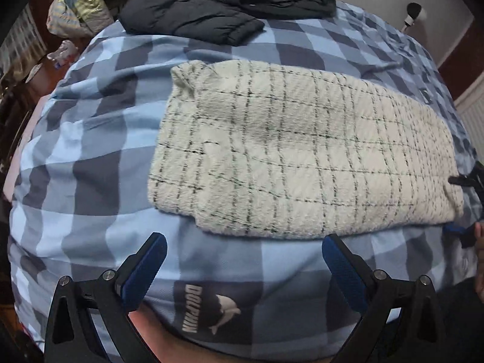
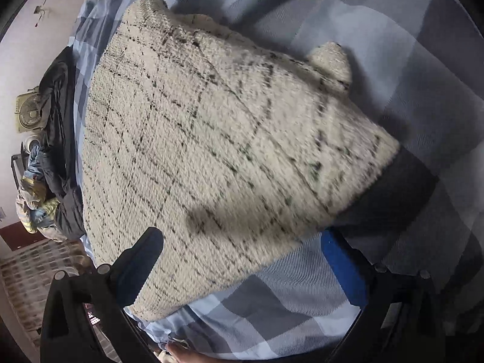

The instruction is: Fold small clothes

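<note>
Cream garment laid flat on the checked bed for folding

The checked duvet (image 1: 90, 181) fills the frame; the cream plaid garment (image 1: 302, 157) is spread across centre-right, seemingly so its edges can be reached. A black jacket (image 1: 224, 3) is heaped at the top. Both the left gripper (image 1: 244, 260) and right gripper (image 2: 242, 257) are held spread wide, nothing pinched.

Your garment (image 1: 302, 157) is fuzzy, rough cream knit with thin dark check lines. Bedcover (image 1: 90, 181) is smooth matt woven cloth, blue-grey checks. Black jacket (image 1: 211, 9) looks quilted with a slight sheen. Left gripper (image 1: 243, 267): matt black plastic, textured blue pads (image 1: 343, 275), shiny metal pins.
</note>
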`<state>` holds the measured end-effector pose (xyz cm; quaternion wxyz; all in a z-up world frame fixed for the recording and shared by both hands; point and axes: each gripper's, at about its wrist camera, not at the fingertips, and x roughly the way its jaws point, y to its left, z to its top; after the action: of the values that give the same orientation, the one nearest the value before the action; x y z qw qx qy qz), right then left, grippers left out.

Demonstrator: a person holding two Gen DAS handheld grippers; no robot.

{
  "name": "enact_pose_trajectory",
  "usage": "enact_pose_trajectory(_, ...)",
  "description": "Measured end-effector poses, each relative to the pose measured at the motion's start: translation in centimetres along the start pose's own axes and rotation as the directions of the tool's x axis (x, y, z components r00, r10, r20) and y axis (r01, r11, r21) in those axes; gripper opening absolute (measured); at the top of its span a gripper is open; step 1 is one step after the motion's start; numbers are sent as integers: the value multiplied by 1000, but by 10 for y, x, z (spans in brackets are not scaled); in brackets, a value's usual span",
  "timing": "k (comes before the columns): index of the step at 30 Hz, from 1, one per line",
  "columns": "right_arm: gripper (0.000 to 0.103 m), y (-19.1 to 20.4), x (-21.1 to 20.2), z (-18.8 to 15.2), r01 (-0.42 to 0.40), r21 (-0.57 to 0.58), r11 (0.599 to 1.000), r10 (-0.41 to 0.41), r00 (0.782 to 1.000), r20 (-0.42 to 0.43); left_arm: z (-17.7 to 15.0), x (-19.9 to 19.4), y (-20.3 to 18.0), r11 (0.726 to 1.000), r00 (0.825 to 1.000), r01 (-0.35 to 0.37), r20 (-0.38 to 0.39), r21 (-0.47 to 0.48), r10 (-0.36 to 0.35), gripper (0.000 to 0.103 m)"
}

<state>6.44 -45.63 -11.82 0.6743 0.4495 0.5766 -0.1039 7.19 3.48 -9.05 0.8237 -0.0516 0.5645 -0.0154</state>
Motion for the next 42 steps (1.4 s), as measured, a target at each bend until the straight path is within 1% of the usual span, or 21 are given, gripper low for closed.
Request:
enact_pose_trajectory(1, 97, 9, 3, 1, 3, -6, 1000, -3, 1000, 13, 0, -1, -2, 1000, 1000, -8, 5, 9, 8, 103)
enact_pose_trajectory(3, 78, 16, -7, 2, 43, -35, 998, -40, 997, 65, 0, -2, -4, 999, 999, -28, 18, 25, 28, 103)
enact_pose_trajectory(5, 47, 26, -14, -7, 84, -79, 993, -74, 990, 118, 0, -3, -7, 998, 999, -41, 25, 41, 40, 103)
enact_pose_trajectory(6, 38, 32, -16, -12, 110, -103, 989, -94, 984, 149, 1, -3, -9, 998, 999, -47, 30, 49, 46, 103)
enact_pose_trajectory(7, 19, 35, -19, -12, 135, -118, 984, -113, 978, 174, 1, -2, -10, 997, 998, -49, 31, 52, 47, 103)
enact_pose_trajectory(10, 15, 42, -34, -20, 146, -173, 974, -97, 960, 264, 4, 0, -12, 997, 998, -54, 33, 61, 52, 103)
enact_pose_trajectory(13, 12, 46, -42, -28, 130, -195, 972, -67, 951, 301, 7, -2, -12, 996, 997, -62, 50, 60, 59, 103)
enact_pose_trajectory(14, 11, 52, -57, -35, 66, -227, 972, 20, 934, 356, 8, -3, -11, 996, 997, -63, 57, 56, 60, 103)
enact_pose_trajectory(15, 11, 52, -57, -35, 66, -227, 972, 20, 934, 356, 9, -5, -9, 997, 996, -62, 69, 46, 58, 103)
enact_pose_trajectory(18, 10, 57, -93, -58, 3, -323, 946, 141, 896, 422, 8, -6, -2, 998, 996, -56, 75, 29, 54, 103)
enact_pose_trajectory(20, 10, 57, -103, -67, -16, -346, 938, 174, 887, 429, 8, -7, 2, 999, 996, -43, 76, 20, 42, 103)
enact_pose_trajectory(26, 10, 45, -108, -68, 17, -238, 971, 109, 856, 505, 9, -4, -6, 999, 997, -28, 72, 42, 25, 103)
enact_pose_trajectory(28, 10, 45, -110, -61, 44, -203, 978, 68, 857, 511, 11, -1, -14, 996, 996, -48, 79, 76, 42, 103)
enact_pose_trajectory(29, 10, 52, -103, -54, 90, -172, 981, 7, 870, 493, 13, 3, -18, 994, 995, -61, 80, 89, 54, 103)
enact_pose_trajectory(31, 10, 58, -102, -54, 121, -169, 978, -22, 867, 498, 17, 17, -26, 992, 996, -73, 63, 101, 67, 103)
enact_pose_trajectory(34, 10, 79, -115, -75, 207, -209, 956, -54, 823, 565, 20, 56, -32, 990, 996, -78, -37, 120, 83, 103)
enact_pose_trajectory(36, 10, 128, -122, -101, 289, -299, 909, -29, 762, 647, 22, 72, -23, 998, 995, -37, -88, 55, 42, 103)
enact_pose_trajectory(38, 10, 171, -120, -129, 363, -389, 847, 9, 721, 693, 27, 70, -13, 1000, 993, 4, -121, -11, -6, 103)
enact_pose_trajectory(39, 10, 200, -116, -150, 425, -447, 787, 35, 694, 720, 31, 60, -5, 999, 993, 27, -113, -44, -32, 102)
enact_pose_trajectory(41, 10, 249, -101, -193, 533, -534, 657, 93, 645, 758, 39, 29, 13, 993, 998, 63, -21, -101, -66, 102)
enact_pose_trajectory(42, 10, 264, -92, -208, 563, -565, 603, 119, 637, 762, 41, 18, 20, 990, 997, 72, 17, -118, -70, 102)
